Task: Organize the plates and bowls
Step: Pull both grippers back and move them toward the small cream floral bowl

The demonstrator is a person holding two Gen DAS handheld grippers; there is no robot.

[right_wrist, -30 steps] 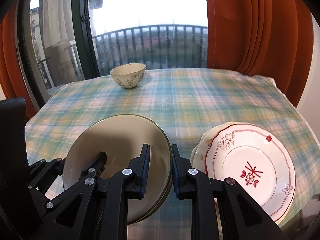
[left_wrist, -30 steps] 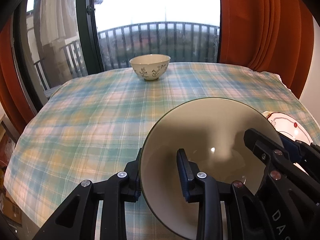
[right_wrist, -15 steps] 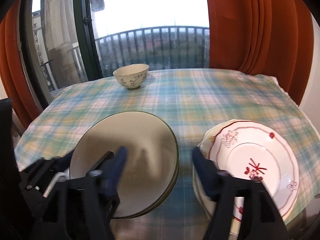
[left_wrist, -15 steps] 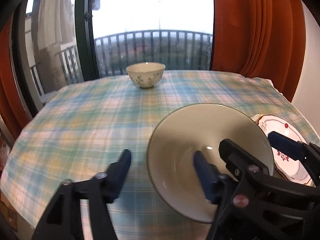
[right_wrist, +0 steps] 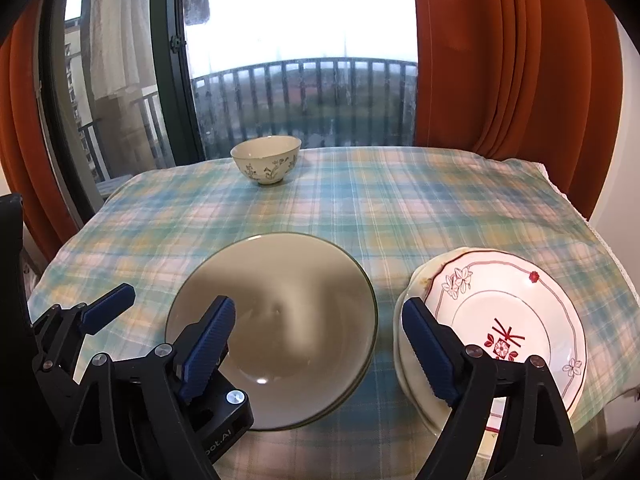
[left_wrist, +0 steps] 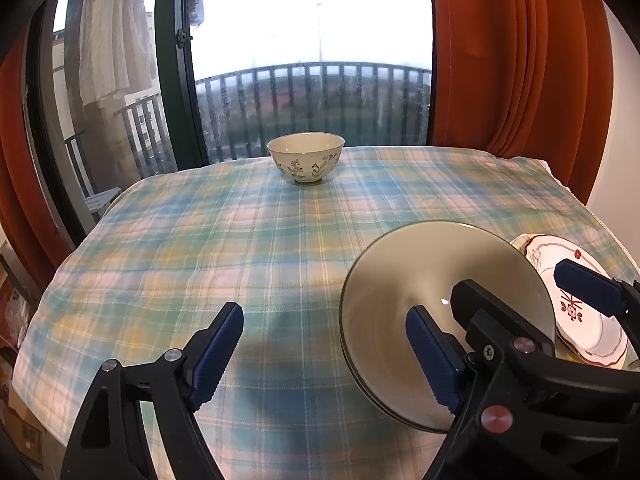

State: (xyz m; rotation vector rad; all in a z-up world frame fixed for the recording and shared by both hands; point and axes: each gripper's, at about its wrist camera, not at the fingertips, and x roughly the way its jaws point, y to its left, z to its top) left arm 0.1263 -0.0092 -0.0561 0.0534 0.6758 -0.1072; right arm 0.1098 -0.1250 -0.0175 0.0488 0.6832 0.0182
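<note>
Beige plate (right_wrist: 288, 312) beside floral plates (right_wrist: 520, 320)

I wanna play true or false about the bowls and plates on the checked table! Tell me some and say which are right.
1. The small flowered bowl sits at the far side of the tablecloth. True.
2. The big grey-green bowl is full of soup. False: it is empty.
3. The red-patterned plate lies on top of other plates. True.
4. The right gripper is squeezing the big bowl. False: its jaws are opening and press on nothing.
5. The left gripper holds the small bowl. False: its jaws are opening, and that bowl stands far off.
</note>
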